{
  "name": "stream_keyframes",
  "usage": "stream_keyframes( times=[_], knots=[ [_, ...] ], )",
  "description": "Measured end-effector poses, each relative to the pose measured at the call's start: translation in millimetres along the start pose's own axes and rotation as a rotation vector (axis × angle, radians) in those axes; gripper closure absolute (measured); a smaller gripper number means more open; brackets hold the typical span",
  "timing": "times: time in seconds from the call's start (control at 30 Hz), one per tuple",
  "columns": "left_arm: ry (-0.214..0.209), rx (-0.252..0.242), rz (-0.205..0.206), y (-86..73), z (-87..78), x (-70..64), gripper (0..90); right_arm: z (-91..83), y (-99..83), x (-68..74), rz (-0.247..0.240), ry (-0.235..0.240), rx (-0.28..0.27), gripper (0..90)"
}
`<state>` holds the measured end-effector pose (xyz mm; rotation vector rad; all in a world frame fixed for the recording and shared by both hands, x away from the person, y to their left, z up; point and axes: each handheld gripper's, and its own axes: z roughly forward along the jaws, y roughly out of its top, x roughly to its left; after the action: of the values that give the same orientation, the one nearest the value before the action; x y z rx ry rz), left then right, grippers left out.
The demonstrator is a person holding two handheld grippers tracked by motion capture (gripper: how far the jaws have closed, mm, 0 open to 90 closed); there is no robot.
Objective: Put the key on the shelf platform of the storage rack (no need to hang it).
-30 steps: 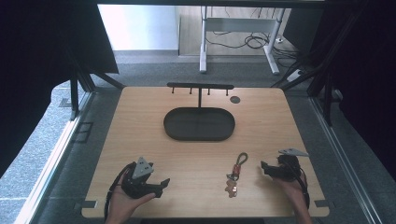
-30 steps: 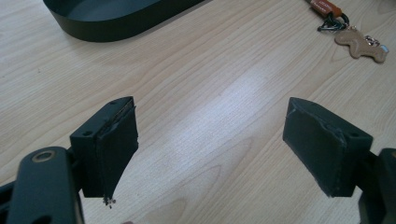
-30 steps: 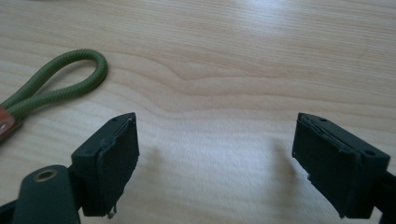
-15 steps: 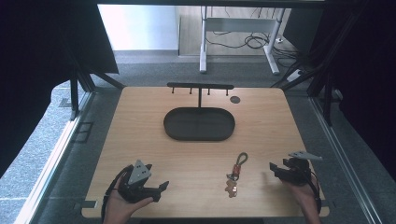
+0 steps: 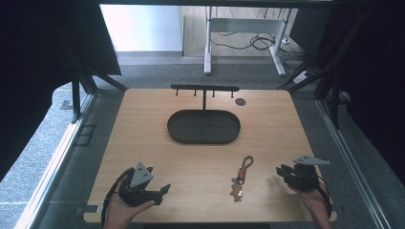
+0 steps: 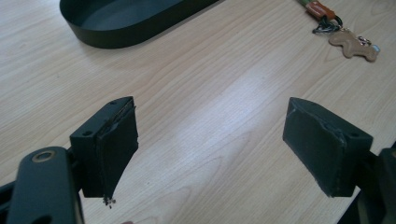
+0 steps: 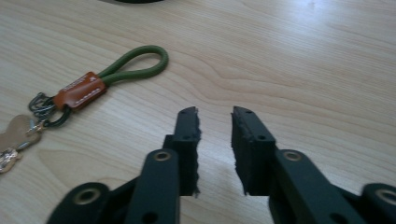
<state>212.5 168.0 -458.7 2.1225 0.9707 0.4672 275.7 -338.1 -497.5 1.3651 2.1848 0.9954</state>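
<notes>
High view: left tool [image 5: 165, 189] is held wide apart near the table's [image 5: 143, 124] front-left corner; right tool [image 5: 279, 170] is held narrowly parted by the front-right corner, keychain [image 5: 241, 174] between them.

A wooden tabletop [image 5: 143, 124] holds a dark oval tray [image 5: 204, 127] in the middle. Behind the tray stands a thin black rack [image 5: 205, 88] with little hooks. A small round disc [image 5: 240, 101] lies near the rack. A keyring [image 5: 241, 174] lies near the front.
</notes>
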Motion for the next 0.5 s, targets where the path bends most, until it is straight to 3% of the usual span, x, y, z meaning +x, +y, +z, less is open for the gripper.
stream_keyframes(
  times=[0.2, 0.5],
  knots=[
    [0.001, 0.016, -0.002, -1.4, 3.8, 1.3, 18.5, -0.7, 3.4, 0.5, -0.014, 0.034, 0.009, 89.5],
    [0.001, 0.011, -0.005, -2.0, 0.0, 1.3, 18.6, -23.1, 16.5, 2.2, -0.060, 0.056, 0.050, 90.0]
  ],
)
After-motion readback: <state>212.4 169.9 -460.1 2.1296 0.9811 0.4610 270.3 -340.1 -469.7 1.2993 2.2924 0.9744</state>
